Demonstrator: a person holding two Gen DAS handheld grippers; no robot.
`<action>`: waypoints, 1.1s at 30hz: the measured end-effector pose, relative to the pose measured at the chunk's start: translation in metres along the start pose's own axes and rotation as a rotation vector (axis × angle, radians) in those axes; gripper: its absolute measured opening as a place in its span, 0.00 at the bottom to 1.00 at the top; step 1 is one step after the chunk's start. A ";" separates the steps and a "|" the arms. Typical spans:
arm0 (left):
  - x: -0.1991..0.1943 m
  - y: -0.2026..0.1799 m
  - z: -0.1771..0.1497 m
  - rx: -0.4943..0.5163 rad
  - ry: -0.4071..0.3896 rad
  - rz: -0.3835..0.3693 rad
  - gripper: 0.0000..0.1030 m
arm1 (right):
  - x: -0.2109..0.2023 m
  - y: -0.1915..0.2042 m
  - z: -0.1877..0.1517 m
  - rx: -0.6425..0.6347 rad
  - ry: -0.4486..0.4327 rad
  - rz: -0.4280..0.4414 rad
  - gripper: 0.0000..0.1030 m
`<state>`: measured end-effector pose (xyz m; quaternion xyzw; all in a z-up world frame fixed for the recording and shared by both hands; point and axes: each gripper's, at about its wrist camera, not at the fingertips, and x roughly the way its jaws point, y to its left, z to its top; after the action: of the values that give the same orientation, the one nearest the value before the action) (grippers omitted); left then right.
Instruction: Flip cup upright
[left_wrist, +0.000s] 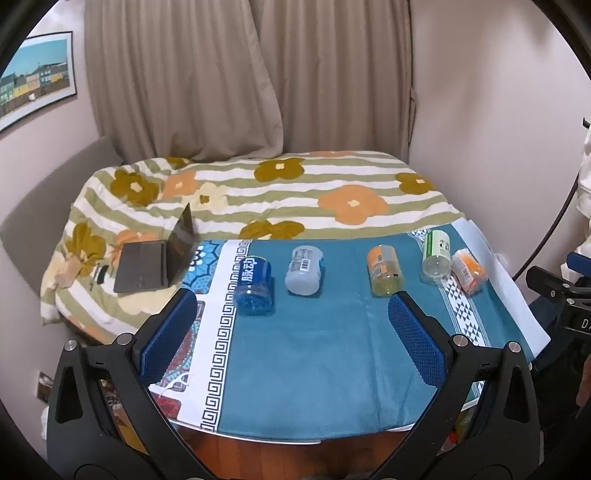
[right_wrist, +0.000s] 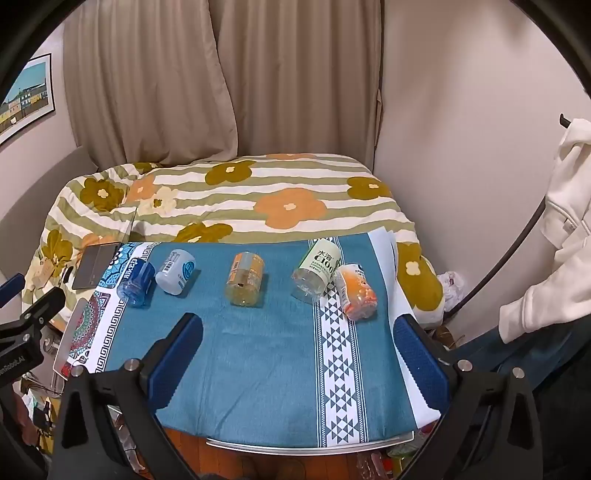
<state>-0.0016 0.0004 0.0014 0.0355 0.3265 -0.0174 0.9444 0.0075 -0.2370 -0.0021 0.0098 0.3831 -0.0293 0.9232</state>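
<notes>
Five cut-off plastic bottle cups lying on their sides in a row across the far half of the tabletop (left_wrist: 332, 369): blue cup (left_wrist: 254, 286) farthest left, then white-grey cup (left_wrist: 303, 271), yellow-orange cup (left_wrist: 384, 270), green-labelled clear cup (left_wrist: 437, 257) and orange cup (left_wrist: 468, 270) at the right. Same row in the right wrist view — blue cup (right_wrist: 136, 281), white-grey cup (right_wrist: 175, 271), yellow-orange cup (right_wrist: 245, 278), green-labelled clear cup (right_wrist: 316, 271), orange cup (right_wrist: 356, 291). Green-labelled and orange ones touching or nearly so; the rest well apart. All thin, ribbed, translucent cylinders with printed wrappers, open mouths turned toward the near side.

Wide open stretch of teal woven cloth (right_wrist: 258, 362) between the cups and the near edge. Blue cup close to the white key-pattern border on the left; orange cup on the white triangle band, near the right edge.

Left tongs (left_wrist: 291, 314) spread wide, holding nothing, hovering over the near cloth. Right tongs (right_wrist: 299, 332) likewise wide open and bare — blue textured pads (right_wrist: 421, 362) on black frames.

Beyond the far edge, a bed (left_wrist: 295, 192) under a striped flower-print quilt, an open laptop (left_wrist: 155, 258) on it at left. Beige curtains (left_wrist: 240, 74) behind, a framed picture (left_wrist: 37, 74) on the left wall, a cream garment (right_wrist: 554, 240) hanging at right.
</notes>
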 end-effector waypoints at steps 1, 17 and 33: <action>0.000 0.000 0.000 0.001 -0.001 0.002 1.00 | 0.000 0.000 0.000 0.001 -0.002 0.000 1.00; 0.002 0.004 0.006 -0.006 0.003 0.000 1.00 | -0.001 0.003 0.002 0.000 -0.006 0.000 1.00; 0.002 0.008 0.007 -0.012 0.001 0.005 1.00 | -0.002 0.008 0.002 0.001 -0.001 0.001 1.00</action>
<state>0.0049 0.0074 0.0060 0.0308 0.3268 -0.0133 0.9445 0.0081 -0.2294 0.0004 0.0106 0.3825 -0.0290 0.9235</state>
